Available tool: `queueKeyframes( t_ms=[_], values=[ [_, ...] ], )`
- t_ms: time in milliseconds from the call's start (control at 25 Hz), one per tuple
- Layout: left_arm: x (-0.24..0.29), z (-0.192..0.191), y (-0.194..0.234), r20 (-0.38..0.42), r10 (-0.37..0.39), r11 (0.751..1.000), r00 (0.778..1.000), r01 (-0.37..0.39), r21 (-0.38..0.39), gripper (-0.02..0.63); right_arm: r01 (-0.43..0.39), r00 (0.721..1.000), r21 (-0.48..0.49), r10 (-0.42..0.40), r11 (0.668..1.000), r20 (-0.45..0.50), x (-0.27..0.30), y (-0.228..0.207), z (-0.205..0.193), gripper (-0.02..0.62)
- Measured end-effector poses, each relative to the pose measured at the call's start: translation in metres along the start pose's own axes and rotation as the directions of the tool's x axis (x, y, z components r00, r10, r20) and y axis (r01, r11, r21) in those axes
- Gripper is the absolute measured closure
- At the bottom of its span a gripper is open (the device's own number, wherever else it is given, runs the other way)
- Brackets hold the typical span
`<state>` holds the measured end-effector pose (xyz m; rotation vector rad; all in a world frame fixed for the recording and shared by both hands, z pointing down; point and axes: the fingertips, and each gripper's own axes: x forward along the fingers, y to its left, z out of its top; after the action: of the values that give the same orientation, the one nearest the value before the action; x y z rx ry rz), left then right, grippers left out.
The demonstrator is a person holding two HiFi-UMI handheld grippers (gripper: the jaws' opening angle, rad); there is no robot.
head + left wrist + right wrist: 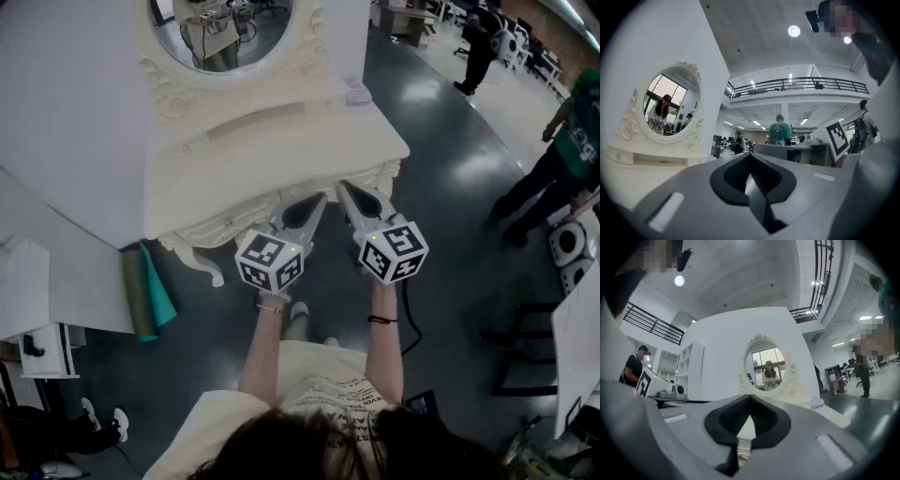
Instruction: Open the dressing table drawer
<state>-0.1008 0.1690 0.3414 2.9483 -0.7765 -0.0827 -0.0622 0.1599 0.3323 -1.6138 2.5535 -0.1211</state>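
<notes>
Two grippers are held level, side by side, at the front edge of the dressing table (272, 155). The drawer (246, 221) lies straight ahead, just below the tips, its long axis left-to-right, judged shut. Neither is clearly nearer. Left gripper (322, 200) and right gripper (343, 187) are seen closed, nothing gripped.

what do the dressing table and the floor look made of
Dressing table: likely painted wood or moulded resin, with a cream matt finish and carved scrolls along its front edge. Floor: probably sealed concrete or epoxy, dark grey and glossy, with bright glare patches on it.
</notes>
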Motion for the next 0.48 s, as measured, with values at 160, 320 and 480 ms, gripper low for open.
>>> queueKeyframes(
  t_ms=[160,320,480],
  values=[
    [0.0031,-0.0013,-0.0007,-0.004,-0.001,1.000,1.000,0.001,-0.002,0.607,0.000,1.000,0.001,0.000,1.000,-0.004,0.0007,-0.0026,-0.0004,0.592],
    [0.0027,-0.0021,-0.0024,-0.006,0.002,1.000,1.000,-0.002,-0.005,0.607,0.002,1.000,0.000,-0.002,1.000,-0.010,-0.0011,-0.0027,-0.0021,0.592],
    [0.0006,-0.0008,-0.0053,-0.009,0.019,1.000,1.000,-0.019,-0.011,0.607,0.013,1.000,-0.001,-0.013,1.000,-0.017,-0.0054,-0.0025,-0.0025,0.592]
  ],
)
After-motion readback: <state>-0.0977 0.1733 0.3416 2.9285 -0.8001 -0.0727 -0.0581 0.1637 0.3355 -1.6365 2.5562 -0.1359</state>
